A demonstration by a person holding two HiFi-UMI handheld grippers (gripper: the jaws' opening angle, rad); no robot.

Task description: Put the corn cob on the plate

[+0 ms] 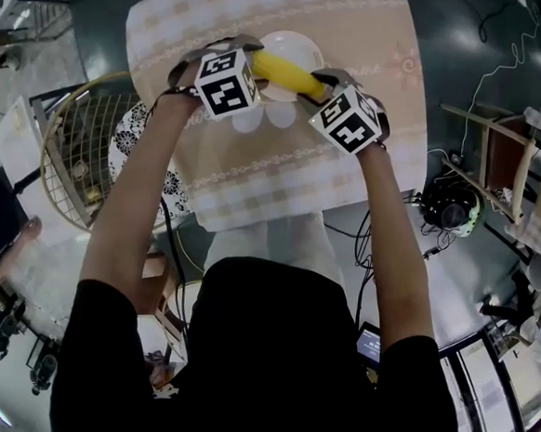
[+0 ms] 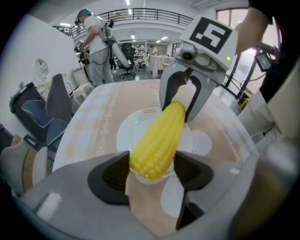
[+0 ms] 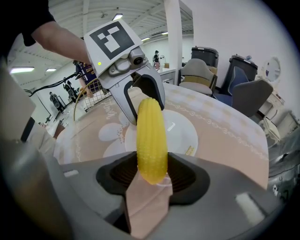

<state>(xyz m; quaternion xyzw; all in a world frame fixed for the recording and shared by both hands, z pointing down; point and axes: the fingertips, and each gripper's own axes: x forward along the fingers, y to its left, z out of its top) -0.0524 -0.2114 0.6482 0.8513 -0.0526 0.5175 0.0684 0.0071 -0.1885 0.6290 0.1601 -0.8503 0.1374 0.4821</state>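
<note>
Two grippers are shown, the left gripper (image 2: 152, 171) and the right gripper (image 3: 152, 174), each pinching one end of the corn cob (image 1: 284, 74), which is spanned between them. Directly beneath the jaws the plate (image 1: 301, 43) is seen on the table (image 1: 369, 27). Lowering and release are judged to remain. Contact between cob and plate cannot be made out.
</note>
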